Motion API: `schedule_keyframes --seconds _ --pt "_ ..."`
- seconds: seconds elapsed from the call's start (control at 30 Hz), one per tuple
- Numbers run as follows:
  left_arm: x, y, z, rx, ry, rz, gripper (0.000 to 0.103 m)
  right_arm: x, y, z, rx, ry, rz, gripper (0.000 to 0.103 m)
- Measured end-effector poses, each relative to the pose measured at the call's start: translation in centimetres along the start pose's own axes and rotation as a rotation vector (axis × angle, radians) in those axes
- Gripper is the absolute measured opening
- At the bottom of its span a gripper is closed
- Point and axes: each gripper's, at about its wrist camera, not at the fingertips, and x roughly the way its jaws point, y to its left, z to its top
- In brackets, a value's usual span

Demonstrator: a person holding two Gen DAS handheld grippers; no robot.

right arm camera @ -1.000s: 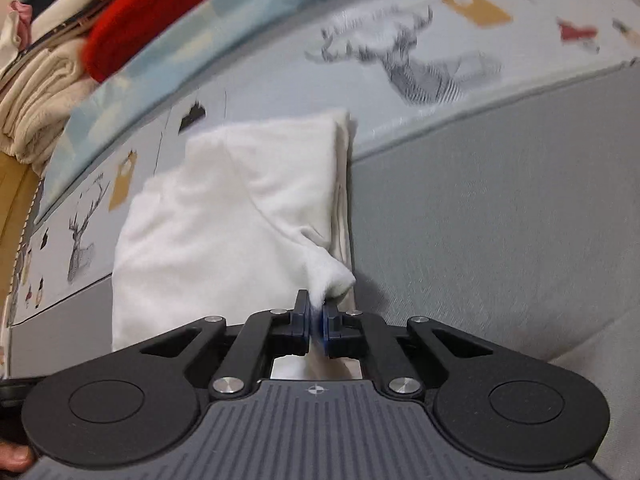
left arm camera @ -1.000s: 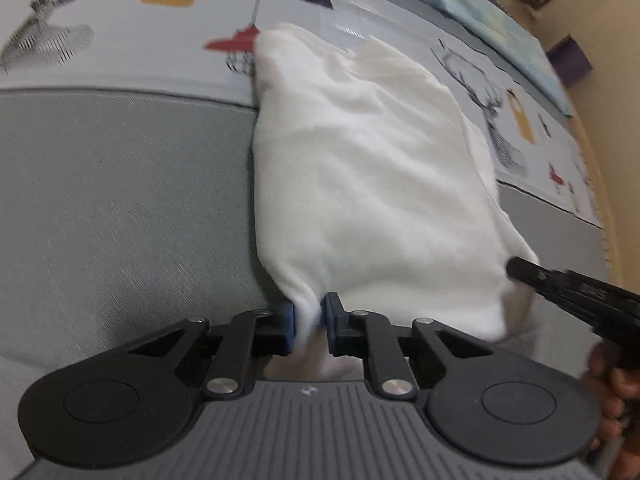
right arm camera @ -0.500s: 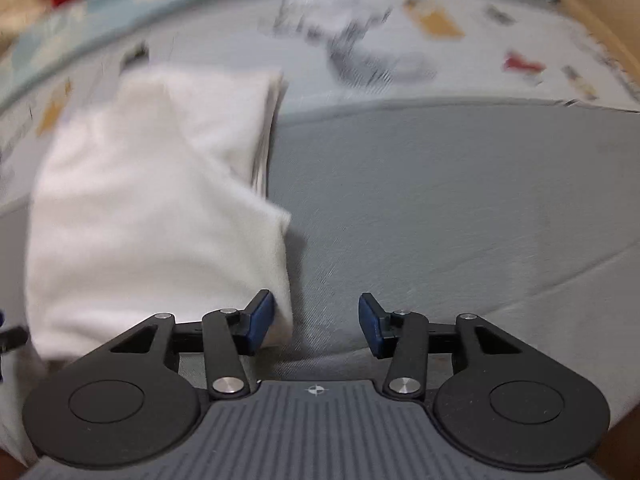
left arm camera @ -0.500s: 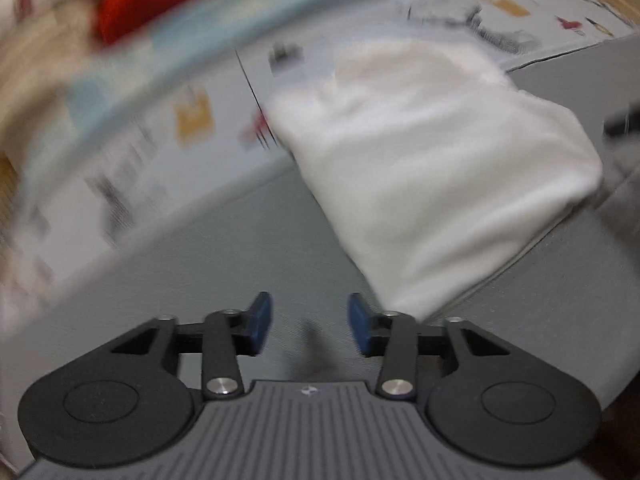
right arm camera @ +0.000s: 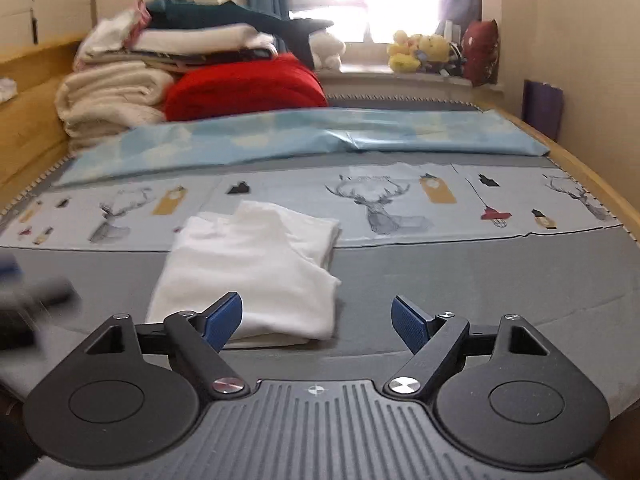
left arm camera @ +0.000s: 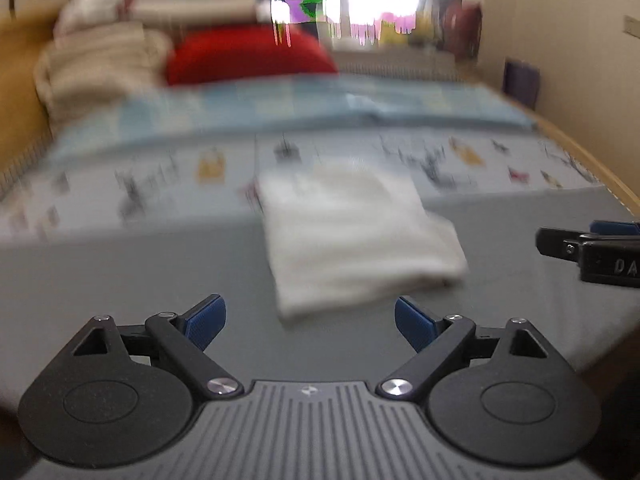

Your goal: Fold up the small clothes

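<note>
A folded white garment point(left arm camera: 352, 236) point(right arm camera: 256, 268) lies flat on the grey bedspread point(right arm camera: 480, 280), its far edge over the deer-print sheet point(right arm camera: 380, 204). My left gripper point(left arm camera: 310, 322) hangs above and short of the garment's near edge, its jaws opening wide with nothing between them. My right gripper point(right arm camera: 316, 318) is raised near the garment's near right corner, jaws also opening, blue pads point(right arm camera: 408, 322) bare. The right gripper's fingers point(left arm camera: 560, 242) show at the right edge of the left wrist view. The left wrist view is blurred by motion.
A pale blue sheet point(right arm camera: 304, 132) lies across the bed beyond the print. Stacked folded linens point(right arm camera: 116, 96) and a red blanket point(right arm camera: 248, 88) sit at the far left. Plush toys point(right arm camera: 420, 50) line the windowsill. A wooden bed rail point(right arm camera: 600, 184) runs along the right.
Both grippers let go of the white garment's near corners, opened wide, and pulled back and up. The garment now lies folded on the bed.
</note>
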Motion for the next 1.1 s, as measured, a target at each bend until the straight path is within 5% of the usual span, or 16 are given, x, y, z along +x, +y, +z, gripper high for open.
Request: schedule_keyframes --seconds 0.37,0.63,1.1 --pt "1.8 0.0 0.5 -0.041 0.027 -0.003 0.094 1.9 1.4 -0.9 0.004 0.097 0.001 0.086" --pt "2.2 0.4 0.8 -0.079 0.024 -0.025 0.094 2.4 3.4 -1.4 -0.104 0.087 0.009 0.086" --pt "2.5 -0.7 0.6 -0.041 0.019 -0.057 0.094 2.9 3.7 -1.2 -0.098 0.103 0.013 0.085"
